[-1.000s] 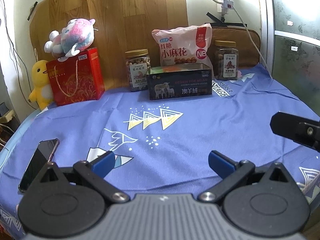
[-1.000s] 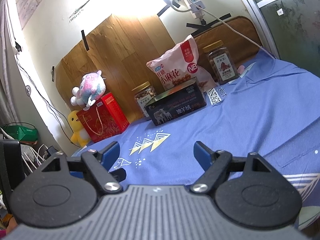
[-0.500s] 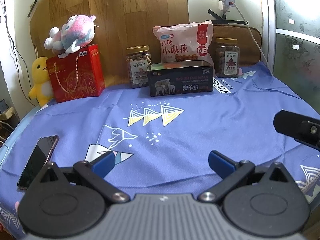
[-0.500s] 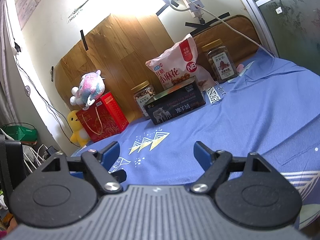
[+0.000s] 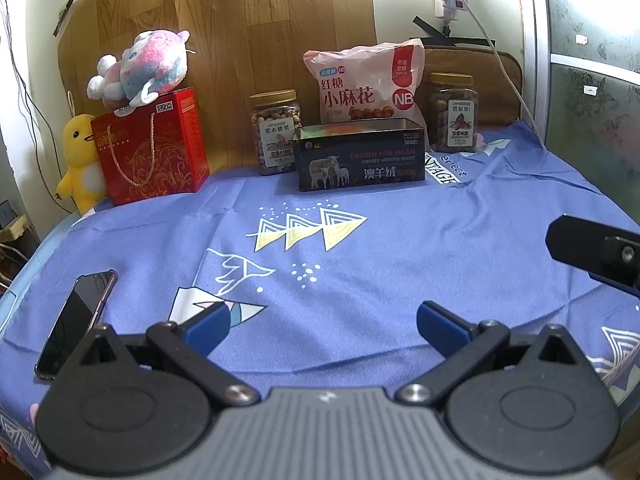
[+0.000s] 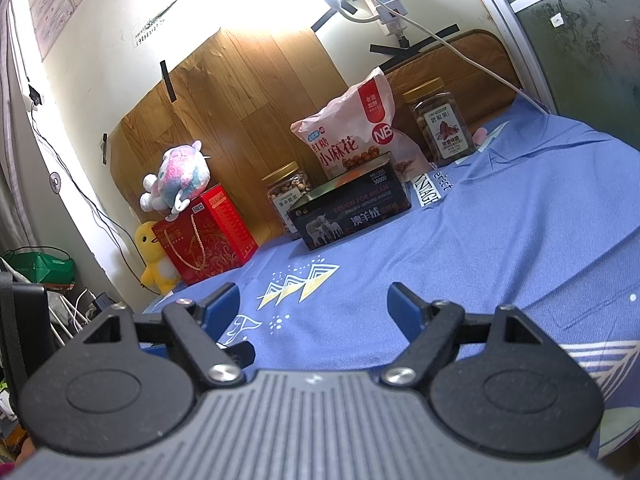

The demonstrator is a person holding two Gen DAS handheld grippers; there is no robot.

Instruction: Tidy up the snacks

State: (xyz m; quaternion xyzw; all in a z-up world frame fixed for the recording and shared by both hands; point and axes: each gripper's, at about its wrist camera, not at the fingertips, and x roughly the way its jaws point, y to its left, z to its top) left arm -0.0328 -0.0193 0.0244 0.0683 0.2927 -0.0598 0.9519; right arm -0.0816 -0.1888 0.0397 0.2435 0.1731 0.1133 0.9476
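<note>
Hand-held grippers (image 5: 323, 322) (image 6: 314, 304) both wide, empty; pink snack bag (image 5: 366, 84) upright behind dark tin (image 5: 360, 154).

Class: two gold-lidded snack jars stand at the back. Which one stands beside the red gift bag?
The left jar, between the red gift bag and the dark tin; the other jar stands right of the pink snack bag.

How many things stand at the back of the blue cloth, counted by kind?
Nut jars: 2
Snack bag: 1
Dark tin box: 1
Red gift box: 1
Plush toys: 2
Total: 7
</note>
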